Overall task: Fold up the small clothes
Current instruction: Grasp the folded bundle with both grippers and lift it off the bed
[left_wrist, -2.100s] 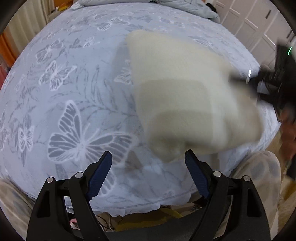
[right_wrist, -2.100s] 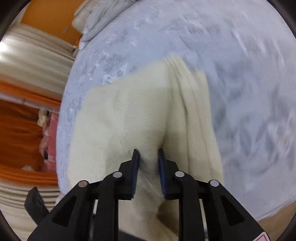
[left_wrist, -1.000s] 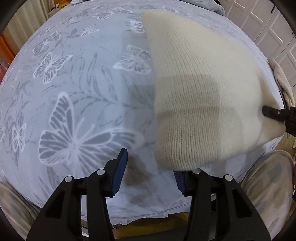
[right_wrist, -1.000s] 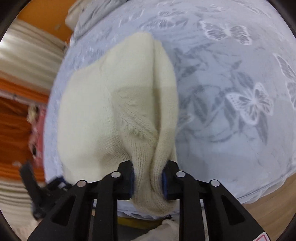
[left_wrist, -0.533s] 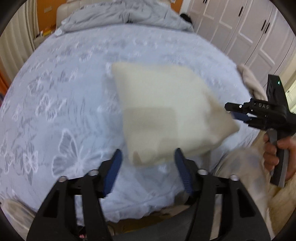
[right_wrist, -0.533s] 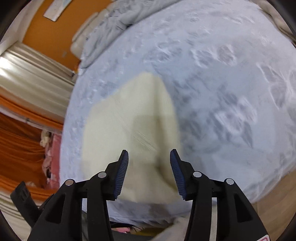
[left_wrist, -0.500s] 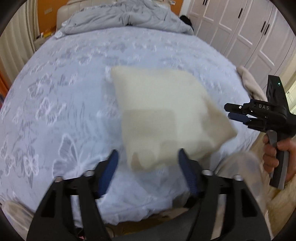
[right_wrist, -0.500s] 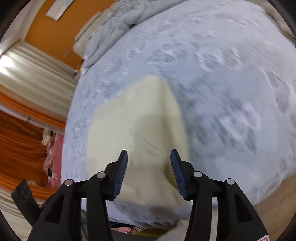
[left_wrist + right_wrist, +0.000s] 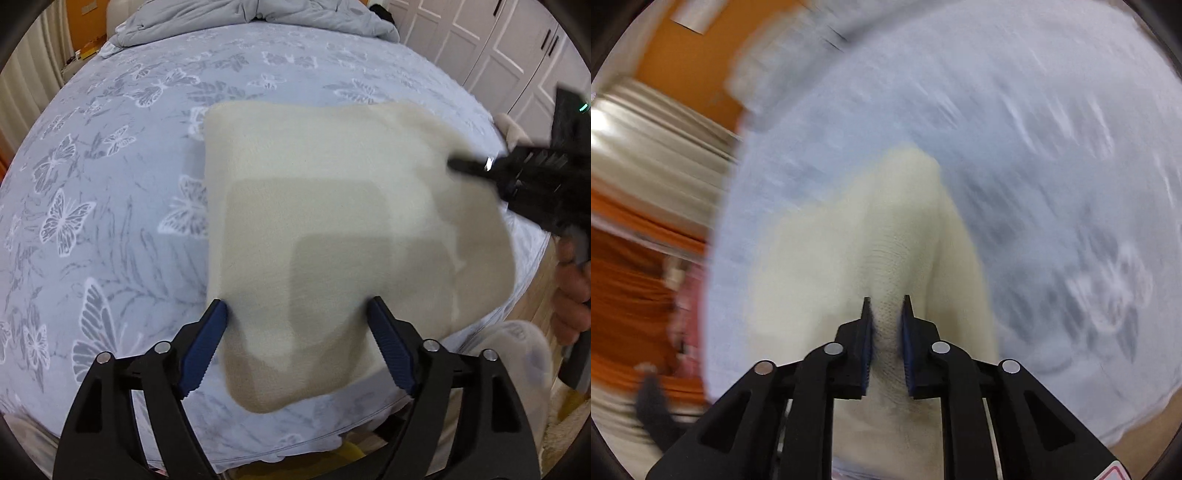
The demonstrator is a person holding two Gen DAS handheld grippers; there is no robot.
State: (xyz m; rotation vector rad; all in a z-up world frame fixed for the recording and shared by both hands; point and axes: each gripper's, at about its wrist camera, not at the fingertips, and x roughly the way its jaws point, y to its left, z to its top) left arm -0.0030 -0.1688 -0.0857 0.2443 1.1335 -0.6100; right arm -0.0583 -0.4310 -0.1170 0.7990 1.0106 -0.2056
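Observation:
A cream knitted garment (image 9: 332, 206) lies folded on the bed near its front edge. My left gripper (image 9: 297, 314) is open, its blue-padded fingers on either side of the garment's near left part. My right gripper (image 9: 885, 314) is shut on the garment's (image 9: 886, 251) right edge; it also shows in the left wrist view (image 9: 461, 166) at the cloth's right side. The right wrist view is blurred by motion.
The bed (image 9: 110, 177) has a pale blue cover printed with butterflies. A grey duvet (image 9: 240, 11) is bunched at the far end. White wardrobe doors (image 9: 509, 48) stand at the right. Orange curtains (image 9: 624, 280) hang at the left. Another cream cloth (image 9: 513, 129) lies at the bed's right edge.
My right gripper was open half a second ago and has closed on the garment's right edge. My left gripper has moved forward so the garment's near part lies between its open fingers.

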